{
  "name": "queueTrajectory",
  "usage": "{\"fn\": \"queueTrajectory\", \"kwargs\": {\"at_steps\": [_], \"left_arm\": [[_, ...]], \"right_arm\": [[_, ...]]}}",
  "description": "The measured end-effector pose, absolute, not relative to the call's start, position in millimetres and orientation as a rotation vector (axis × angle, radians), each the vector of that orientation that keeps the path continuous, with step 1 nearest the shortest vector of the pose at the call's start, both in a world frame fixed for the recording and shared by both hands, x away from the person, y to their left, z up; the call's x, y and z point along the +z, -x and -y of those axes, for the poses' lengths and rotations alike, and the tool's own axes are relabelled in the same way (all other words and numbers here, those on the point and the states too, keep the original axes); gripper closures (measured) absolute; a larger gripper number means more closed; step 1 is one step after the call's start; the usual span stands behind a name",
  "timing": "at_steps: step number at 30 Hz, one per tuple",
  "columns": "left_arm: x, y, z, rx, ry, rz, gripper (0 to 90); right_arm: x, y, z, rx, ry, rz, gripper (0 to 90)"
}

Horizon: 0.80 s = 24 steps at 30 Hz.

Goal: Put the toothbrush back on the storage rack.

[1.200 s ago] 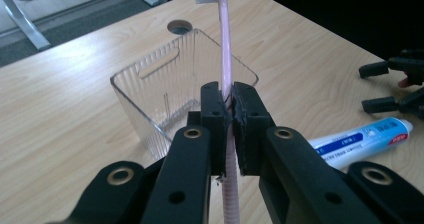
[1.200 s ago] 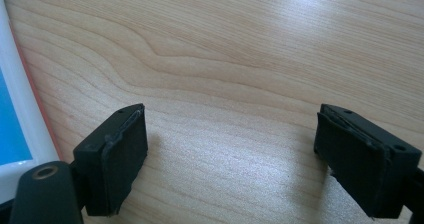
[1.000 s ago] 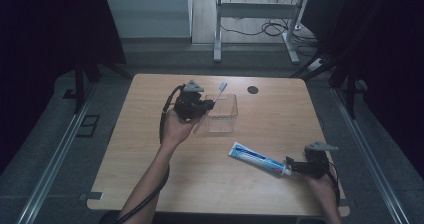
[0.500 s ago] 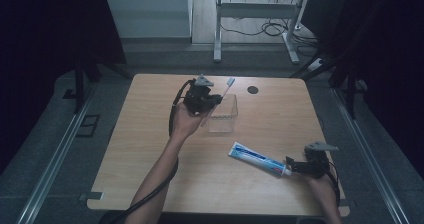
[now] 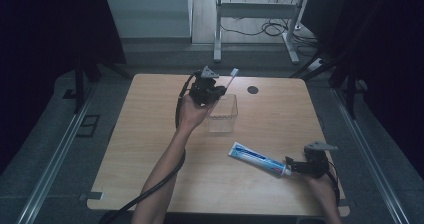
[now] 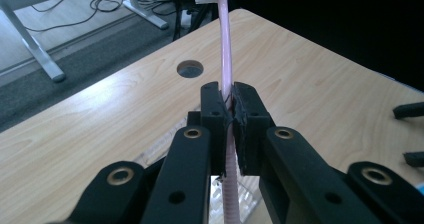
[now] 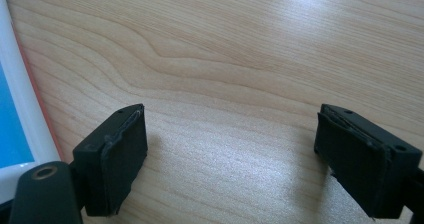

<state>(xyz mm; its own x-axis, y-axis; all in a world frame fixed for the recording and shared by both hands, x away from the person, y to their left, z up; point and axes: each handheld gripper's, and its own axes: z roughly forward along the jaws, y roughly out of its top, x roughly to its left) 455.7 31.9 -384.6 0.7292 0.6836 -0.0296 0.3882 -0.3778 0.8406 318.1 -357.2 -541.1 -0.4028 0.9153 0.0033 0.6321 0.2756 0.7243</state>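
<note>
My left tool (image 6: 229, 115) is clamped on a pink toothbrush (image 6: 225, 44), its two black jaws pressed together on the handle. In the left gripper view the handle runs up between the jaws to a white head at the top edge, and its ribbed lower part drops below them. In the high view I see that left tool (image 5: 216, 90) raised over the far middle of the bench (image 5: 150, 149), just at the far left corner of a clear plastic box (image 5: 224, 115) that stands there, with the toothbrush (image 5: 230, 78) slanting up and to the right past the box's far rim. A round hole (image 5: 253, 90) in the bench top lies just to the right of the brush head. My right tool (image 7: 235, 159) has its jaws wide apart with bare wood between them; it sits low over the near right part of the bench. In the high view the right tool (image 5: 295, 166) is beside the cap end of a blue and white toothpaste tube (image 5: 257, 159), which lies flat and slants toward the box, well apart from it. The tube's white edge (image 7: 20, 114) shows at the left of the right gripper view.
</note>
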Motion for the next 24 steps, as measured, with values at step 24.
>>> {"fn": "queueTrajectory", "kwargs": {"at_steps": [24], "left_arm": [[-411, -473, -12, 0.488, -2.013, -0.797, 84.7]], "right_arm": [[-541, -319, 357, 0.920, -1.386, -2.141, 13.4]]}}
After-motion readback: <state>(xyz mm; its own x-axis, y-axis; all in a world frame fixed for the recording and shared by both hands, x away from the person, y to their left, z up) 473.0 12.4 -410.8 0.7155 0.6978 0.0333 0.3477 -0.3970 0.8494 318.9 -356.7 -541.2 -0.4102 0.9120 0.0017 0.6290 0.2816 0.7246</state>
